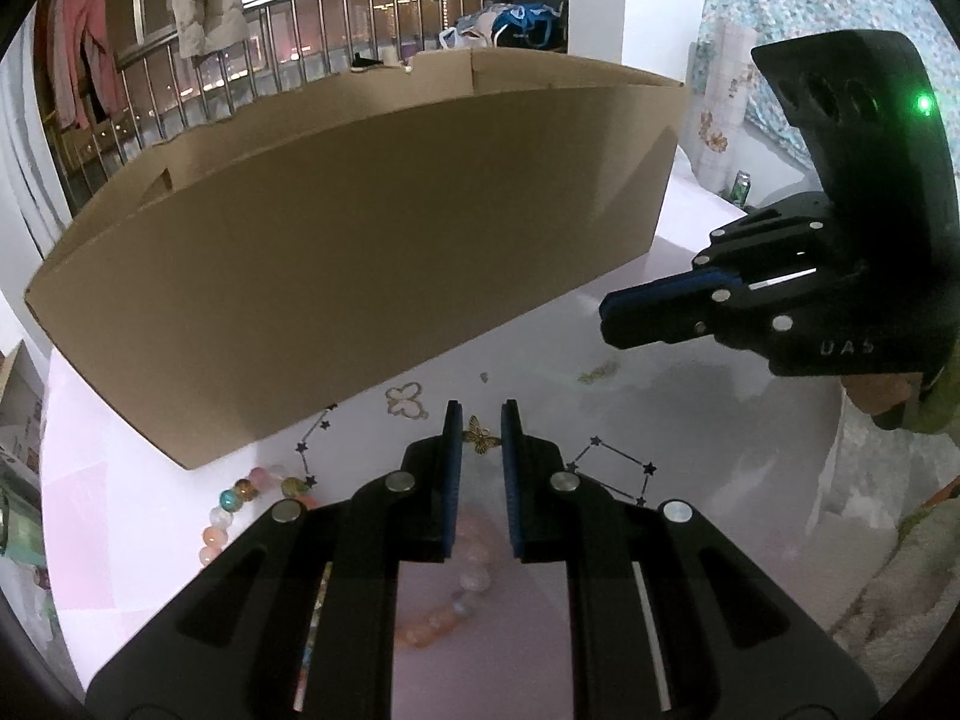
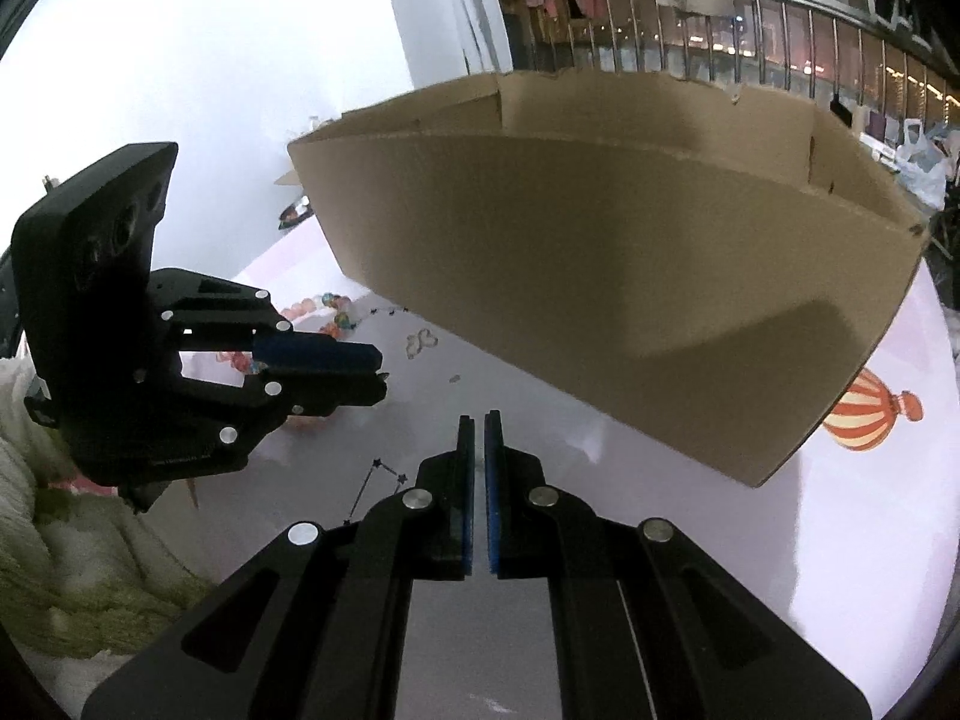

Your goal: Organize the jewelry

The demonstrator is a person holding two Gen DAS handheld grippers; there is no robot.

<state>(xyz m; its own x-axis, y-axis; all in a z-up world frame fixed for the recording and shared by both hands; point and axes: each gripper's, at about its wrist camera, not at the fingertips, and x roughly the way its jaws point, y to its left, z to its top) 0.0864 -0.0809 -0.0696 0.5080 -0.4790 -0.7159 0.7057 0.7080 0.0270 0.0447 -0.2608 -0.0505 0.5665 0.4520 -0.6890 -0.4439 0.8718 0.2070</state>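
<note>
The inside of the cardboard box (image 1: 336,228) is mostly hidden: both wrist views look at its near wall from below the rim, so whatever lies in it cannot be seen. In front of the box, on the pale surface (image 1: 540,360), a string of coloured beads (image 1: 240,501) is partly covered by the left gripper (image 1: 482,420), and a second pinkish bead bracelet (image 1: 465,588) shows blurred between its fingers. A small gold butterfly charm (image 1: 482,433) lies on the surface just in front of the box, seen in the narrow gap between the left jaws; whether the pads touch it is unclear, and the jaws stand nearly closed with a slim gap. A butterfly outline (image 1: 408,402) near it looks printed on the surface, though it is hard to tell. The right gripper (image 2: 479,420) hovers to the right of the charm, tilted down toward the surface before the box, its jaws closed with nothing between them. Part of a hand (image 1: 882,396) holds it at the frame edge.
</note>
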